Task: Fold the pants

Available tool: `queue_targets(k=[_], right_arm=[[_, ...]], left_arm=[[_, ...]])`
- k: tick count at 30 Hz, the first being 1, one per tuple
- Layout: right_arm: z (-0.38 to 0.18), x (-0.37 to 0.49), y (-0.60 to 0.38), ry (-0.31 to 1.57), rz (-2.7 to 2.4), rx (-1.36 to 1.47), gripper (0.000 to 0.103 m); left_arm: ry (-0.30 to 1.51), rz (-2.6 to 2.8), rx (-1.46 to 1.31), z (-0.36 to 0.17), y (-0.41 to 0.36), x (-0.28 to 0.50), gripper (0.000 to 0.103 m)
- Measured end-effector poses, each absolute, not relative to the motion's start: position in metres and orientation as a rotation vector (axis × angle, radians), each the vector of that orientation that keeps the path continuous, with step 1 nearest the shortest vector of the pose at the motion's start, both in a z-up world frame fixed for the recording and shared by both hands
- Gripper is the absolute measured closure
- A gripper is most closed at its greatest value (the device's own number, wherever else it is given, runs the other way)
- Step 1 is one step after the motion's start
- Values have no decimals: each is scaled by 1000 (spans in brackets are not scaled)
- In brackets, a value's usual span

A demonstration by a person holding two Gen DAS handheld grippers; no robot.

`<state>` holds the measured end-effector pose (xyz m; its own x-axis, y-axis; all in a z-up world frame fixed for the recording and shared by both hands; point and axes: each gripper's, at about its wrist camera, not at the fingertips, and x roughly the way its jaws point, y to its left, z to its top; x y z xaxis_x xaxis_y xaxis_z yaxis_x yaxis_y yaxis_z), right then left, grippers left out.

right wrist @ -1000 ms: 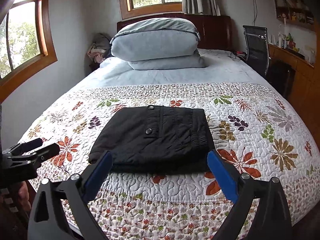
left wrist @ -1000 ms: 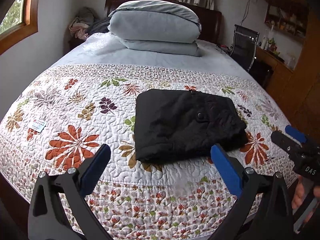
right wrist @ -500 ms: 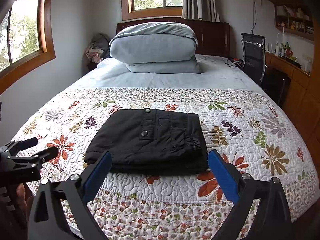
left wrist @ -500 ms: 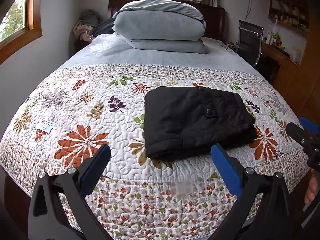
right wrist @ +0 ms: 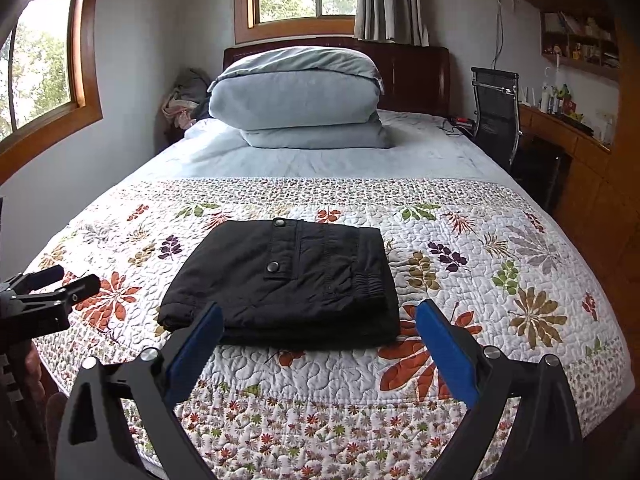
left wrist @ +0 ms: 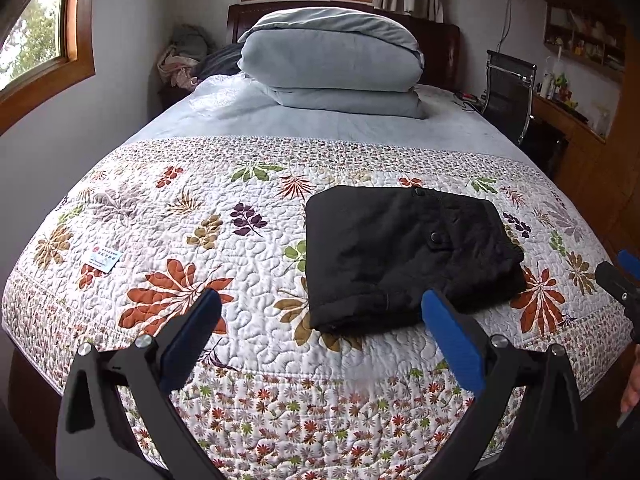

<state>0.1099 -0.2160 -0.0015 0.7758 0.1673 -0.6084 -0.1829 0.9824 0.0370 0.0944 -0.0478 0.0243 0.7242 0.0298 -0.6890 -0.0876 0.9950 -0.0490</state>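
The black pants point(left wrist: 404, 256) point(right wrist: 288, 280) lie folded into a compact rectangle on the floral quilt point(left wrist: 168, 240) point(right wrist: 500, 280), near the foot of the bed. My left gripper point(left wrist: 320, 328) hangs open above the bed's front edge, short of the pants, with nothing between its blue pads. My right gripper point(right wrist: 316, 340) is also open and empty, just in front of the pants' near edge. In each wrist view the other gripper shows at the frame's side: the right gripper point(left wrist: 620, 276) and the left gripper point(right wrist: 56, 284).
Folded grey-blue bedding point(right wrist: 296, 96) is stacked by the dark headboard. A black chair point(right wrist: 496, 108) and a wooden desk point(right wrist: 568, 136) stand right of the bed. A small label point(left wrist: 105, 259) lies on the quilt's left. Windows are behind and to the left.
Both grippers have drawn back and away from the folded pants, which look smaller and farther off now. The pants have not moved.
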Motion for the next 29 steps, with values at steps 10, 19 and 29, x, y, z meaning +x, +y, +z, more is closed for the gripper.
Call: queue_targets(k=[10,19,29], right_arm=[[-1,109,-214,653,192,-30,6],[-2,110,-214,658,192,-25,6],[-3,111,-214,663,190,-6,5]], left_arm=[[736,37,-73,27,-52,91,3],[732,31,-63,27,-53,91,3],[764,11,-92,24,-51,96,3]])
